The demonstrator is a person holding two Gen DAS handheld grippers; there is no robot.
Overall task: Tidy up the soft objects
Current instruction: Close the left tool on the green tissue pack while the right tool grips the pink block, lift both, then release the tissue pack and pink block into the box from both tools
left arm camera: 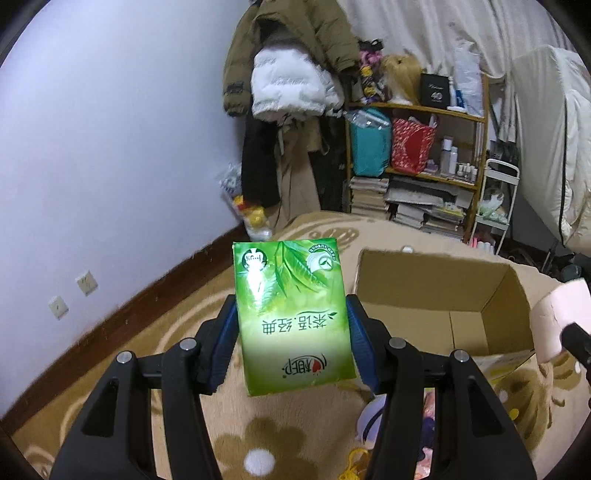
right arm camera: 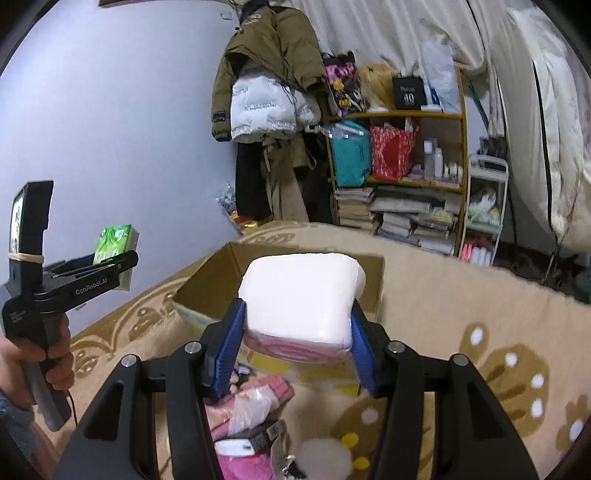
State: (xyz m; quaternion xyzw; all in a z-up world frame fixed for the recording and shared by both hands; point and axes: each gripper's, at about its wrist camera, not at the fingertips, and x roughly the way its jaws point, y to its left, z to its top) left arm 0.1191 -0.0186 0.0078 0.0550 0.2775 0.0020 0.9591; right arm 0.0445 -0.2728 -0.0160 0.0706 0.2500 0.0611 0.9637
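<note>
L gripper (left arm camera: 291, 343) jaws pinching green plastic-wrapped tissue pack (left arm camera: 293, 317); R gripper (right arm camera: 297, 343) jaws squeezing white-and-pink soft tissue bundle (right arm camera: 301, 302), both hanging above beige flower-print blanket (left arm camera: 184, 332) nr open brown cardboard box (left arm camera: 443, 291). Risk: slick wrap sliding out of L jaws w/ any tilt. R bundle is compressing, prob. sagging loose or clipping box rim.

cardboard box (left arm camera: 491, 295) open-topped, clutter (right arm camera: 251, 406) beside

A pale wall (left arm camera: 110, 129) with dark skirting (left arm camera: 155, 295) stood beyond a crowded wooden shelf (left arm camera: 417, 107), hung coats (left arm camera: 288, 66) and white curtains (left arm camera: 443, 29).
</note>
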